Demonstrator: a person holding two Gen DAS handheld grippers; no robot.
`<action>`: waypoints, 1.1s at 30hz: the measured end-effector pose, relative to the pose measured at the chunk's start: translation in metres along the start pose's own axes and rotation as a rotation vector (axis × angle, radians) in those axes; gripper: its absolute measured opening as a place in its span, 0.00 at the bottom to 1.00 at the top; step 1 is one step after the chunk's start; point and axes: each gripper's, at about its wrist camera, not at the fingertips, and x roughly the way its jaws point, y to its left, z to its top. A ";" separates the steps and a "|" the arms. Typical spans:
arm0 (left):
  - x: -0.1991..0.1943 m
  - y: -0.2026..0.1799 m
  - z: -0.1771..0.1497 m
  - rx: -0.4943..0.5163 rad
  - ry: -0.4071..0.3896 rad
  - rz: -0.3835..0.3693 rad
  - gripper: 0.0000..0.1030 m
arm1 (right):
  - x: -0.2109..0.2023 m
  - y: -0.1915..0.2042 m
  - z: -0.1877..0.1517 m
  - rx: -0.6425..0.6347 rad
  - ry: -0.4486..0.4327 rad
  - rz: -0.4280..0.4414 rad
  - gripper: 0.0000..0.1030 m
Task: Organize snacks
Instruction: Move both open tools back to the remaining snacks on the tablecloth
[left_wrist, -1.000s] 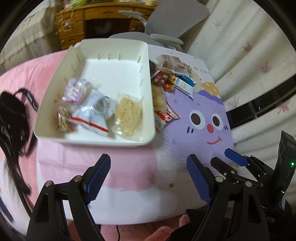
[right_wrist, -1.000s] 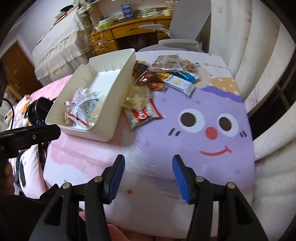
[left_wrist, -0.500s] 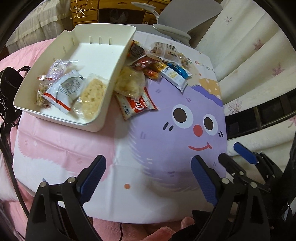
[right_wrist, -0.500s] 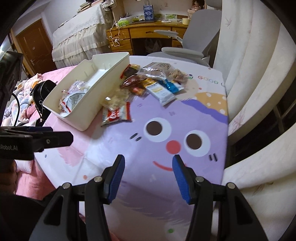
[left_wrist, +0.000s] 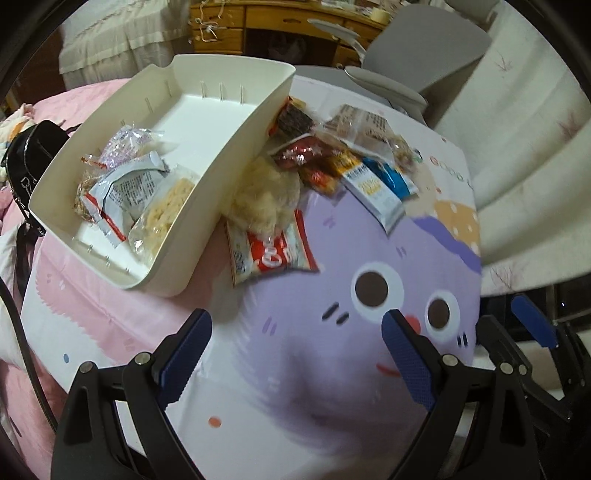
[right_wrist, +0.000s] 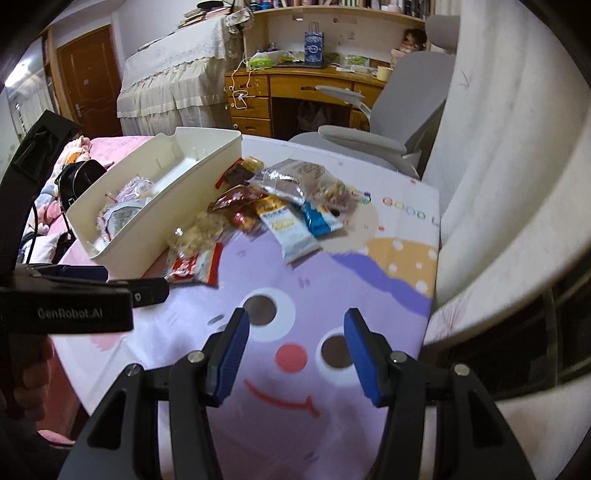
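Note:
A cream bin stands at the table's left with a white-and-red packet, a rice-cracker pack and a clear purple-printed packet in it. Loose snacks are heaped against its right wall: a red-and-white packet, a clear pack of pale puffs, a white-and-yellow packet, a blue packet and a clear bag. My left gripper hangs open over the cloth, short of the red-and-white packet, jaws wide and empty. My right gripper is open and empty above the cartoon face's eyes.
The tablecloth has a purple cartoon face. A black bag lies left of the bin on the pink bed. A grey office chair and a wooden desk stand behind the table. A pale curtain hangs along the right edge.
Both grippers have swung to the right across the table, so the bin now sits at the upper left. The left jaws have spread wider. The right jaws kept the same gap.

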 end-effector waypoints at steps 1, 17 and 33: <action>0.004 -0.001 0.001 -0.008 -0.016 0.015 0.90 | 0.003 -0.001 0.002 -0.005 -0.004 0.002 0.52; 0.064 -0.003 0.006 -0.068 -0.131 0.163 0.90 | 0.108 0.000 0.028 -0.234 -0.043 0.027 0.54; 0.104 -0.002 0.024 -0.095 -0.131 0.280 0.90 | 0.169 0.011 0.042 -0.312 -0.064 0.053 0.54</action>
